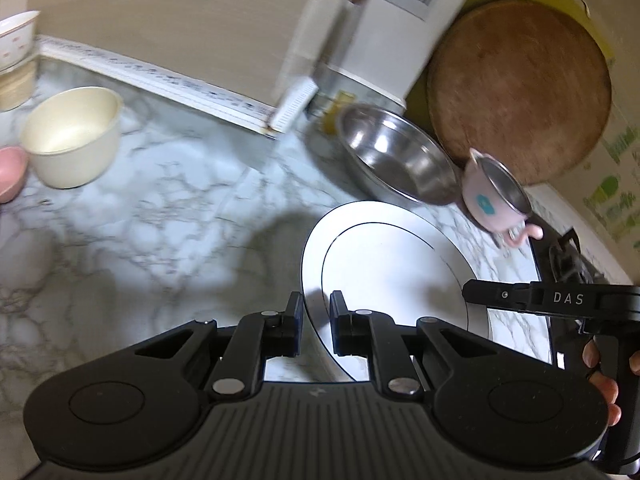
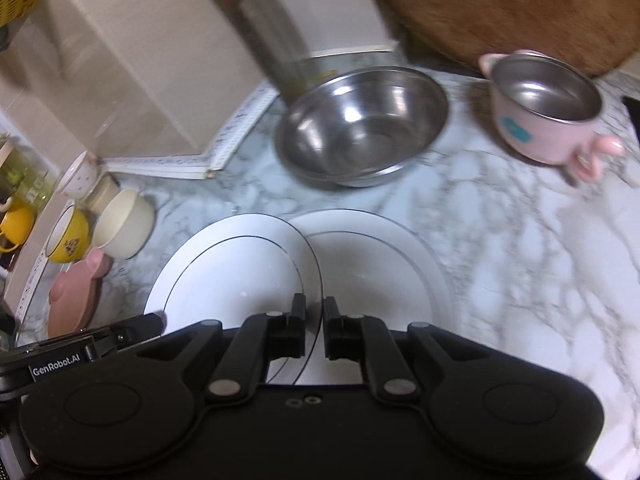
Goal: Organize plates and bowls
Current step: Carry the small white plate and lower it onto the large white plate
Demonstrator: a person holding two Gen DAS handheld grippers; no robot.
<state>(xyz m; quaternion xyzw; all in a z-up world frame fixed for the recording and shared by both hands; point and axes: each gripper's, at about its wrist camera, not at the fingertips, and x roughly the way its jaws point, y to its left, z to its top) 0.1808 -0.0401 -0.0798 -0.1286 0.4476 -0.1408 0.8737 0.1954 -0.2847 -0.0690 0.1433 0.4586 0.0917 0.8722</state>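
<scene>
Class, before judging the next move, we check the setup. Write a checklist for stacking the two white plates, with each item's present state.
1. Left hand-held gripper straddles the left plate's rim: ok.
2. Right hand-held gripper straddles the same plate's opposite rim: ok.
3. Both clamped firmly on the rim: cannot tell.
4. Left plate's edge overlaps the right plate: ok.
5. Steel bowl and pink cup stand apart from both plates: ok.
</scene>
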